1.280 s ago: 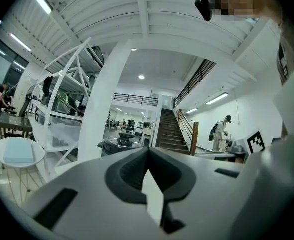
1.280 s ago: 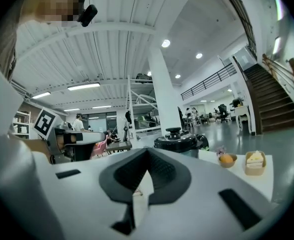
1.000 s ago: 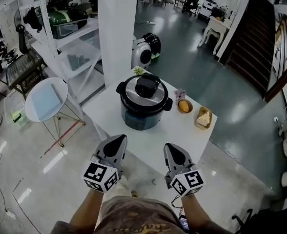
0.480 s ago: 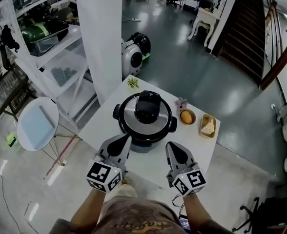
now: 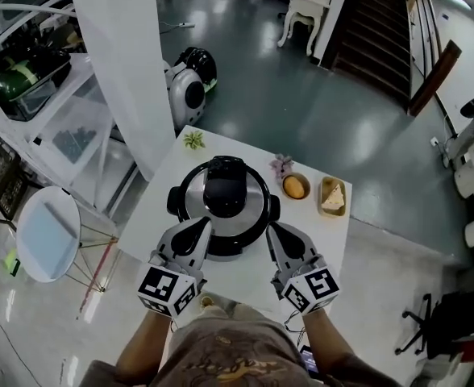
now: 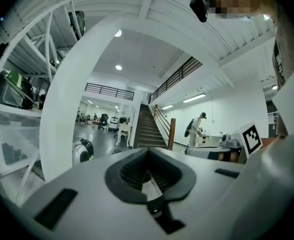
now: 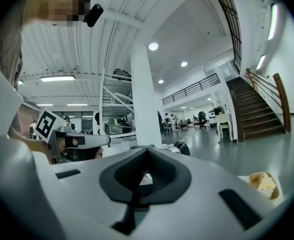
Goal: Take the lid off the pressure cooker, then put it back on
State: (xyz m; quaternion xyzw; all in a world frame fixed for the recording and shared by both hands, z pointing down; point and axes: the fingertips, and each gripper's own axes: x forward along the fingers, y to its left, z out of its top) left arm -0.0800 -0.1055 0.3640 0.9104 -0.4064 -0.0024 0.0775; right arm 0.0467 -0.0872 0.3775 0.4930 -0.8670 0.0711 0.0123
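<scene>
The pressure cooker [image 5: 223,216] stands on the white table [image 5: 322,244], its steel lid [image 5: 190,204] on and a black handle [image 5: 223,192] on top. In the head view my left gripper [image 5: 202,226] sits at the cooker's near left edge and my right gripper [image 5: 272,229] at its near right edge. Both are shut with nothing between the jaws. Whether they touch the cooker I cannot tell. In the left gripper view the left gripper [image 6: 148,155] hides the cooker, and in the right gripper view the right gripper [image 7: 146,156] does the same.
Right of the cooker are a small bowl [image 5: 295,187] with an orange item, a tray [image 5: 332,197] with a wedge of food, and a little flower [image 5: 281,166]. A small plant [image 5: 193,140] sits at the back. A white pillar [image 5: 120,63] and a round side table [image 5: 47,232] stand to the left.
Both grippers have moved forward together from short of the table's near edge to either side of the cooker's near rim. Their jaws have stayed shut.
</scene>
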